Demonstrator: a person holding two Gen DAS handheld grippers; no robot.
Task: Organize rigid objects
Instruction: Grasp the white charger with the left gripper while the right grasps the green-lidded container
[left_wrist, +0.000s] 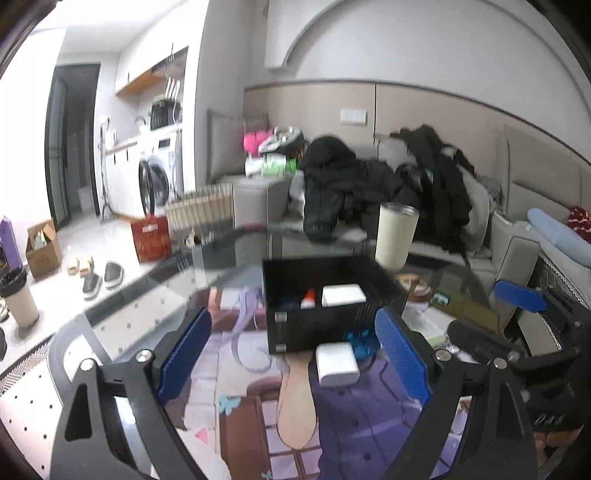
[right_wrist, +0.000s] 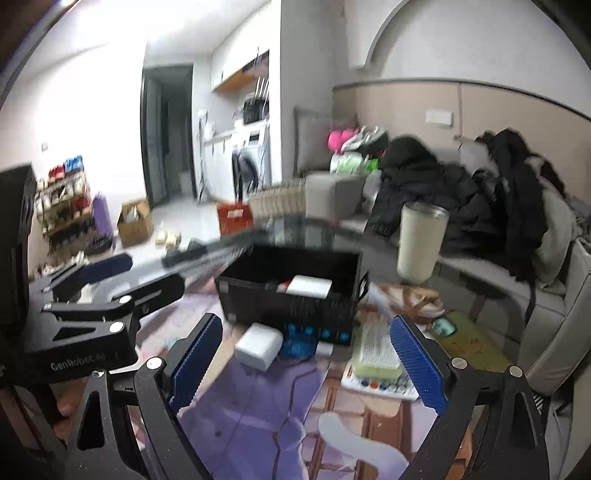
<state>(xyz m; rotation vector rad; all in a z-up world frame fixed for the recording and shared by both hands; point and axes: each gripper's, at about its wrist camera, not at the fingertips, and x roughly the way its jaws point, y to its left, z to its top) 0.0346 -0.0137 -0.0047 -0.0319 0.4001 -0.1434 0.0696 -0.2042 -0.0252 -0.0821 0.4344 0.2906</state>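
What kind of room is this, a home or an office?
Most likely a home living room: a sofa piled with dark coats, and a washing machine in a kitchen corner behind.

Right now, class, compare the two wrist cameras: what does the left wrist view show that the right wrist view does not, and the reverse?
Only the left wrist view shows the paper cup and the shoes on the floor.

Only the right wrist view shows the paint palette and the shoe rack.

Both show the black box, the white block lying in front of it, the cream tumbler, and both grippers, left and right, open.
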